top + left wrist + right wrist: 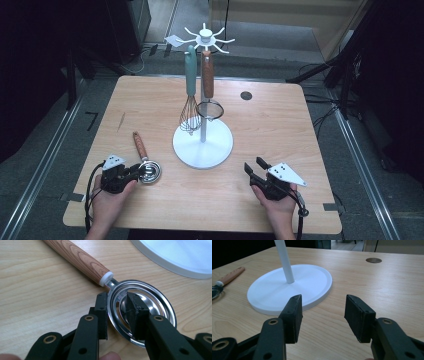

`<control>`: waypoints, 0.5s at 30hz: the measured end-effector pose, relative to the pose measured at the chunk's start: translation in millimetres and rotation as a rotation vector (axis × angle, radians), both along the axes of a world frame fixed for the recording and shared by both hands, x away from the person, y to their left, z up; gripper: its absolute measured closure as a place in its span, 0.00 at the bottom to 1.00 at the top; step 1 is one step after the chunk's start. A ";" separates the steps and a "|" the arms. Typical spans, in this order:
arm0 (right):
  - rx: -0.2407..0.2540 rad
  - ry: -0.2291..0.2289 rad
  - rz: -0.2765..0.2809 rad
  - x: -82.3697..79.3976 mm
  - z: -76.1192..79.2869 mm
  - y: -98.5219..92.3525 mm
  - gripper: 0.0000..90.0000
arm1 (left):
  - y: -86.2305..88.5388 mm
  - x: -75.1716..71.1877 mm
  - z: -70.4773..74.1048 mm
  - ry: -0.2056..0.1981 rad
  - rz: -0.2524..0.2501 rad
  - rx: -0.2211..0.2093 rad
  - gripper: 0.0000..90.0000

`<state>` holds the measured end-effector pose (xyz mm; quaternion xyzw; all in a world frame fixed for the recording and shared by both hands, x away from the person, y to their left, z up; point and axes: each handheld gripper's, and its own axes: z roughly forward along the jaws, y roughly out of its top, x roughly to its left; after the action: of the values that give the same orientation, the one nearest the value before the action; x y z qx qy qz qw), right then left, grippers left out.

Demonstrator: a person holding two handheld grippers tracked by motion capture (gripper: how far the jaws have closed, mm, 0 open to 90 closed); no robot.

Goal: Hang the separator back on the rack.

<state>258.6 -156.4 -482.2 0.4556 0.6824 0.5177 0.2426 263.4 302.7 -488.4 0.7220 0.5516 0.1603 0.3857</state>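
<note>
A utensil with a wood-grain handle (139,144) and a round metal head (150,171) lies flat on the table at the front left. My left gripper (138,173) is shut on the near rim of that head (155,298); one jaw stands outside the ring, the other inside it (117,312). My right gripper (254,164) rests open at the front right with nothing between its jaws (324,302), pointing at the white stand's round base (287,287). The stand (202,145) carries a teal-handled whisk (190,75) and a wood-handled strainer (207,75) hanging from its hooks.
A round cable hole (246,95) sits in the wooden tabletop (280,125) behind and to the right of the stand. A thin dark mark (121,121) lies on the left part of the table. Dark stands and cables ring the table.
</note>
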 end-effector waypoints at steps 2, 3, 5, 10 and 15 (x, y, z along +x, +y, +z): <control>0.007 0.001 0.002 -2.5 1.7 0.4 0.55 | -3.3 -3.5 -0.1 -0.002 0.001 0.006 0.80; 0.014 0.002 0.004 -3.3 3.0 1.6 0.55 | -5.2 -4.6 0.2 -0.004 0.005 0.016 0.80; 0.030 0.006 0.016 -1.5 6.8 4.8 0.54 | -10.5 -5.2 1.1 -0.008 0.011 0.040 0.79; 0.014 0.037 0.055 -0.9 10.9 14.3 0.53 | -16.1 -7.3 0.6 -0.001 0.038 0.027 0.80; -0.008 0.043 0.084 -7.3 8.9 20.3 0.51 | -21.9 -19.1 0.2 0.001 0.062 0.025 0.80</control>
<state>251.3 -136.1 -473.3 0.4364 0.7080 0.5149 0.2076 244.3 280.8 -488.2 0.7092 0.5720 0.1789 0.3714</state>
